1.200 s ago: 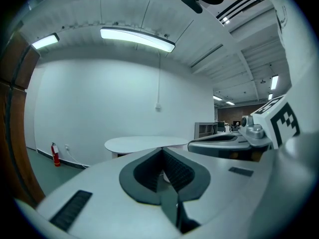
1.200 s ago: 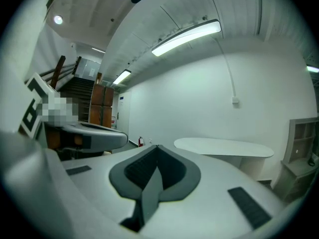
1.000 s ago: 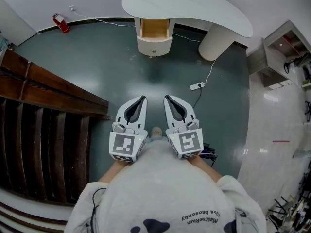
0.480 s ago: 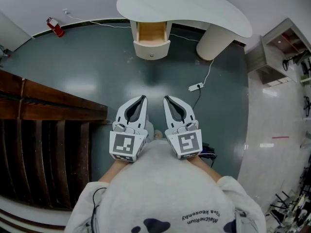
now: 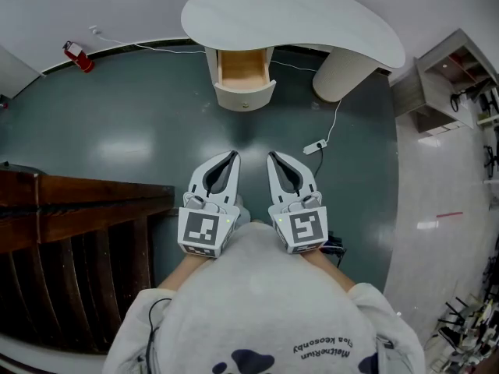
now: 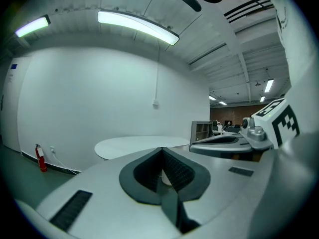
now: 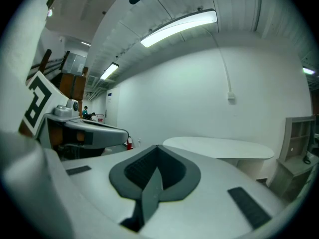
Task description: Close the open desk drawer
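Since the earlier frame the floor scene has slid in the head view. The dark wooden structure on the left now lies lower, the red extinguisher sits further left, and the power strip is nearer to the right claw. The 2 claws keep their place before the person's grey shirt, side by side and pointing at the desk.

Head view: the left claw and the right claw are both clenched, tips together, with nothing in them. They hang over the dark green floor, well apart from the drawer. The drawer stands pulled out from under the white surface. Its wooden inside is open to view, and its rounded white front with a small knob faces the person. A round pedestal carries the surface on the right, and an open shelf unit stands at the far right.

Left gripper view: the left claw is clenched; its 2 jaws meet at the tip and grasp nothing. Beyond it the white surface shows against a white wall, and the drawer is hidden behind the claw. The right claw lies just beside it, on the right.

Right gripper view: the right claw is clenched and empty too. The white surface lies ahead to the right, and the left claw is beside it on the left.
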{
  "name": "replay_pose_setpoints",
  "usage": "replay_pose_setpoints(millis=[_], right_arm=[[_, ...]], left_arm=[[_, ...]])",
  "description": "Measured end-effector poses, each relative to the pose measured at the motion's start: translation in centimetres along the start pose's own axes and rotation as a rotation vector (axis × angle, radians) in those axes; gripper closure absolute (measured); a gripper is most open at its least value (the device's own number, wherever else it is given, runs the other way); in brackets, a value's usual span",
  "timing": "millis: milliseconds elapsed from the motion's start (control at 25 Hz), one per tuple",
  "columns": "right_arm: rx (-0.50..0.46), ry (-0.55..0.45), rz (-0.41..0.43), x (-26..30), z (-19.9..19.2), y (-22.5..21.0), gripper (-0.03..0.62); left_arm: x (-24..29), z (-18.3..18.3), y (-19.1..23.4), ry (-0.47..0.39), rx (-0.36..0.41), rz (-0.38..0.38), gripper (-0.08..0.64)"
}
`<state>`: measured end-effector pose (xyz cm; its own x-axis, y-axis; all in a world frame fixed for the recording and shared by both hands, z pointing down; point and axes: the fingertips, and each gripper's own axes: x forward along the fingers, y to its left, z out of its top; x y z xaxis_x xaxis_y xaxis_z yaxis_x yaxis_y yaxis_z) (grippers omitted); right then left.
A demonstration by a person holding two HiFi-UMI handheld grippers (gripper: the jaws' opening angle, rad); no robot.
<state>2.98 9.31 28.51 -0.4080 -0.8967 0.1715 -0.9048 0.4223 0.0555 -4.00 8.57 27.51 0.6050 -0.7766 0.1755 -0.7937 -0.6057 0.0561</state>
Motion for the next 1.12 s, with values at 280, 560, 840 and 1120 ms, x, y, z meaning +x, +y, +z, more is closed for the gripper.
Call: replay_pose_setpoints(millis=[280,560,840,1120], right_arm=[[0.007,0.021,-0.067,3.7,0.3,-0.4,0.575],[-0.003,0.044,-0.074,5.8,0.3,0.1,0.575],[-0.019,0.040,-0.061,7.8,1.0,-0.7,0.575],[-0.028,0.027,-0.042,10.6,1.1,-2.8,0.575]], left_arm=[[2.2,-0.1,3.6,0.005,-0.008,-0.051,0.551],[2.9,-1.0,5.6,0.021,-0.035,-0.065,0.551],[4.1,-0.7,7.1,0.013,-0.052,-0.053,0.551],[7.1,-0.6,8.2,0.017,-0.043,-0.041,0.551]])
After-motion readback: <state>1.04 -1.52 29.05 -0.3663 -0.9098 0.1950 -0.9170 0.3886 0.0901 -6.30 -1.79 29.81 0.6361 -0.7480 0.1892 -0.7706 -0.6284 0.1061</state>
